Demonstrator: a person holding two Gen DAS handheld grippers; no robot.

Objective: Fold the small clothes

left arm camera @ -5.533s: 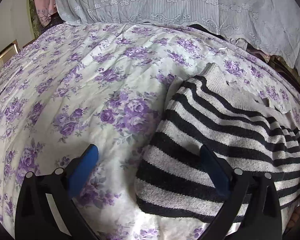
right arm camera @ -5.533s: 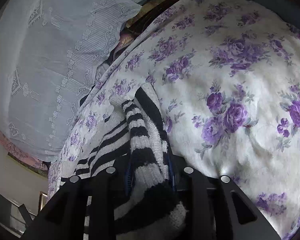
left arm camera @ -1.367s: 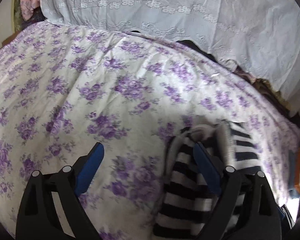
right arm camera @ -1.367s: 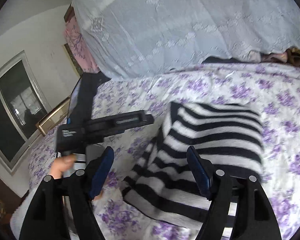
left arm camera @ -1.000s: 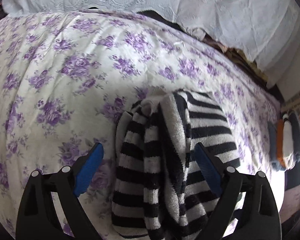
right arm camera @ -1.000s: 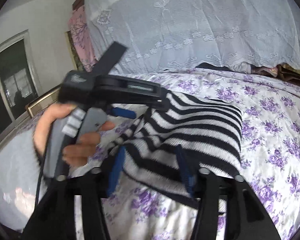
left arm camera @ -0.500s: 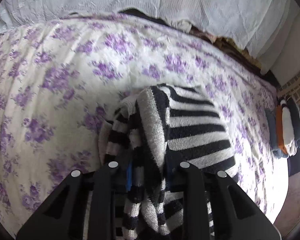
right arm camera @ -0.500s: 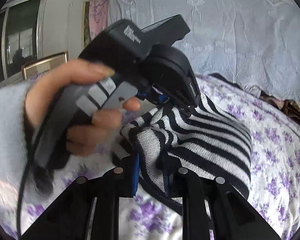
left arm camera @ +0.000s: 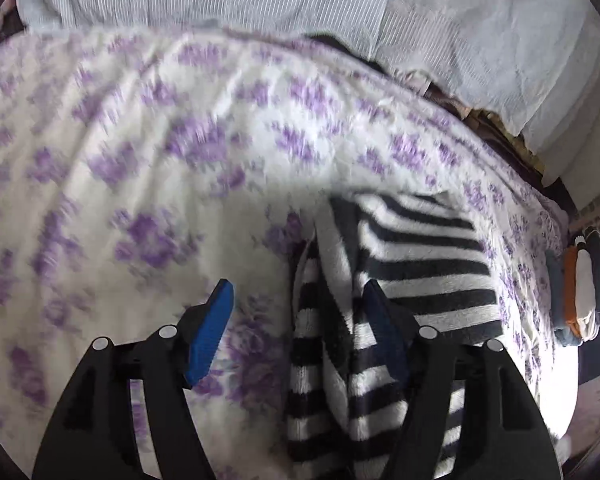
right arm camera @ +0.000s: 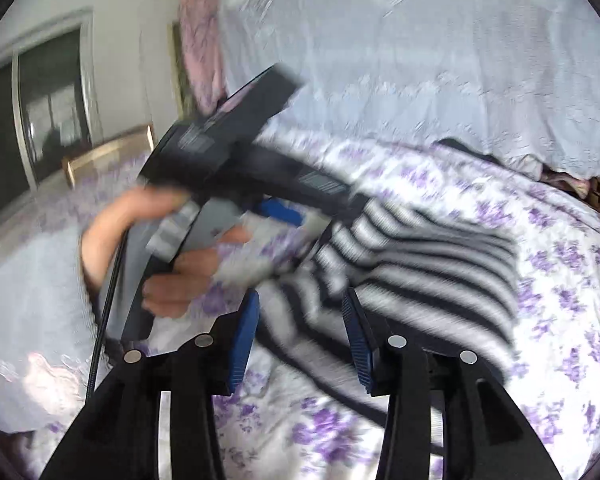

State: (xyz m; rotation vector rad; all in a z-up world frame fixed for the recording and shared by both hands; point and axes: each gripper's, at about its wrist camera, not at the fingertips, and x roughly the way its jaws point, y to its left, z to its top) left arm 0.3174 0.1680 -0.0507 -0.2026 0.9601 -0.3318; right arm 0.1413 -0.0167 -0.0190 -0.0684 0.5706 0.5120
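1. Both views are daylit and fairly bright, with soft shadows.
2. Left wrist view: glare whitens the bedspread point(left arm camera: 148, 184) at lower right; its flowers smear with motion blur.
3. Right wrist view: heavy motion blur over the hand point(right arm camera: 172, 264) and sweater point(right arm camera: 420, 272).
4. Fisheye bending and dark corners frame each picture.

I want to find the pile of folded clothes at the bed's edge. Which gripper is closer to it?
Left. The left gripper sees the folded stack just past the striped sweater; the right gripper doesn't see it.
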